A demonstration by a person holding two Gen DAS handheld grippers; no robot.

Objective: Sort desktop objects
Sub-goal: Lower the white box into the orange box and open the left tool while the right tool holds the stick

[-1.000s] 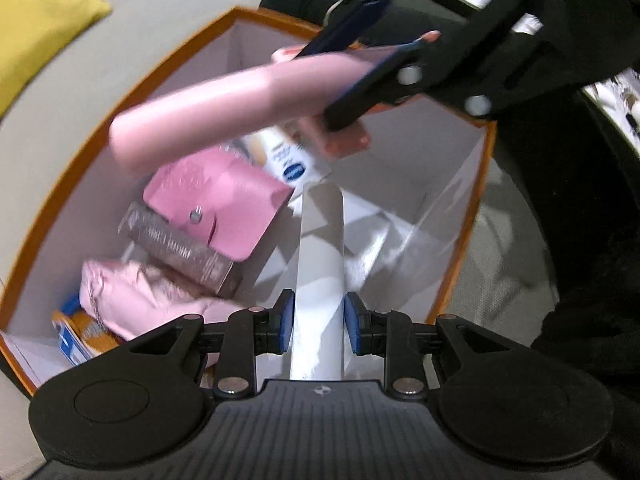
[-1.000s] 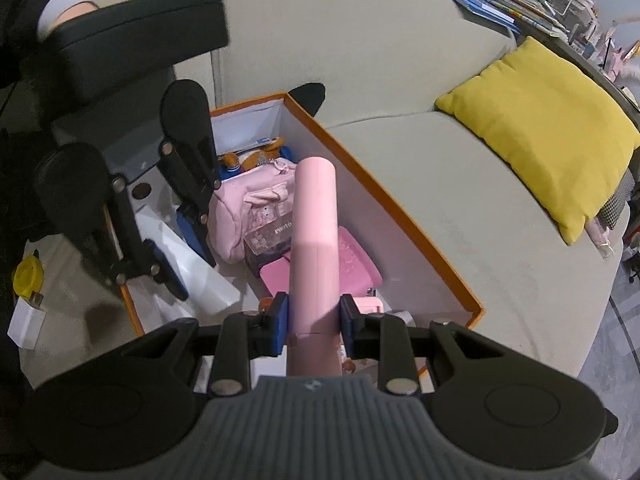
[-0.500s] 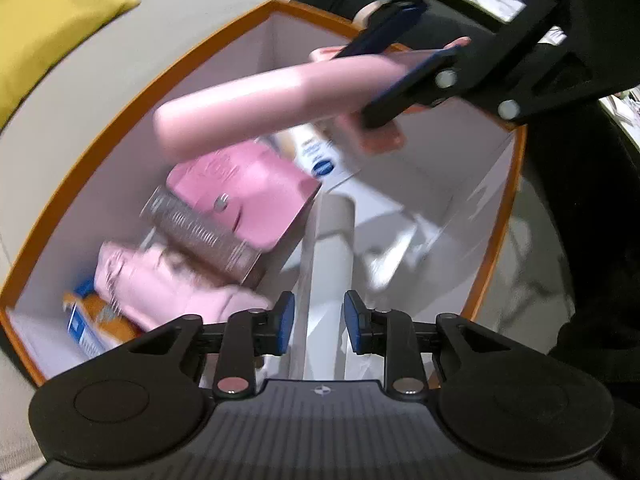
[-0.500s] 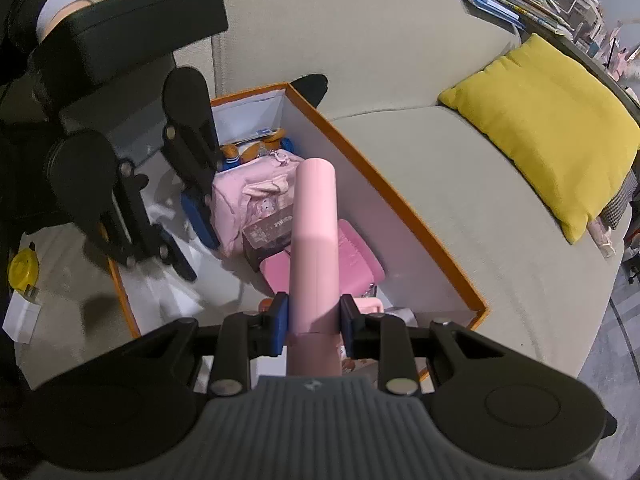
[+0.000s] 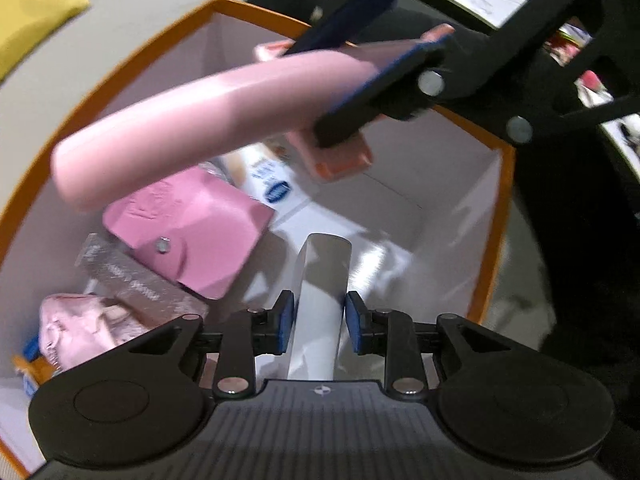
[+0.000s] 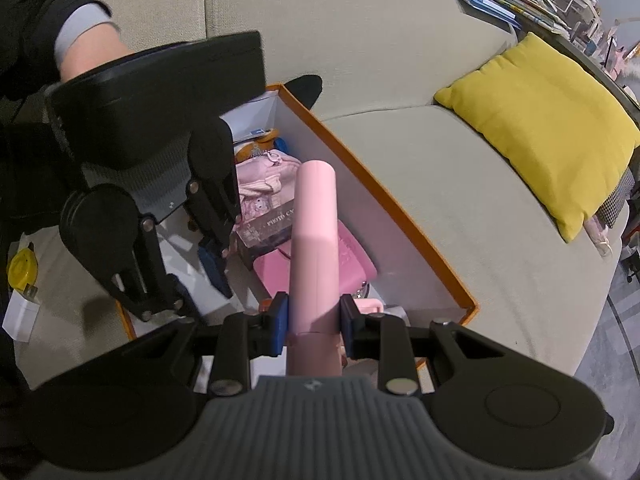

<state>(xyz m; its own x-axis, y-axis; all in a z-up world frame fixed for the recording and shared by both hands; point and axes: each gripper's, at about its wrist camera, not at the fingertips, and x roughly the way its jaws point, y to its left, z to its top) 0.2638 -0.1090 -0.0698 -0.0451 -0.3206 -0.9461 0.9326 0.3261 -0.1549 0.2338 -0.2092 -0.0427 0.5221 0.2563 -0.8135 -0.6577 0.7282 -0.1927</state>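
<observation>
My right gripper (image 6: 314, 326) is shut on a pink cylinder bottle (image 6: 314, 240) and holds it over the orange-rimmed box (image 6: 400, 224); the bottle also shows in the left wrist view (image 5: 208, 116), lying across the box opening. My left gripper (image 5: 319, 328) is shut on a white cylinder (image 5: 322, 292) and holds it low inside the box (image 5: 502, 216). In the box lie a pink snap wallet (image 5: 188, 228), a glittery grey box (image 5: 132, 284), a pink pouch (image 5: 80, 328) and a white packet with a blue logo (image 5: 272, 184).
The box sits on a grey sofa (image 6: 460, 200) with a yellow cushion (image 6: 556, 128) at the right. A yellow round object (image 6: 23, 270) and a white item (image 6: 18, 316) lie left of the box. Books (image 6: 516, 0) are stacked at the far back.
My left gripper has dropped deeper into the box with the white cylinder. The right gripper with the pink bottle has shifted slightly over the box contents.
</observation>
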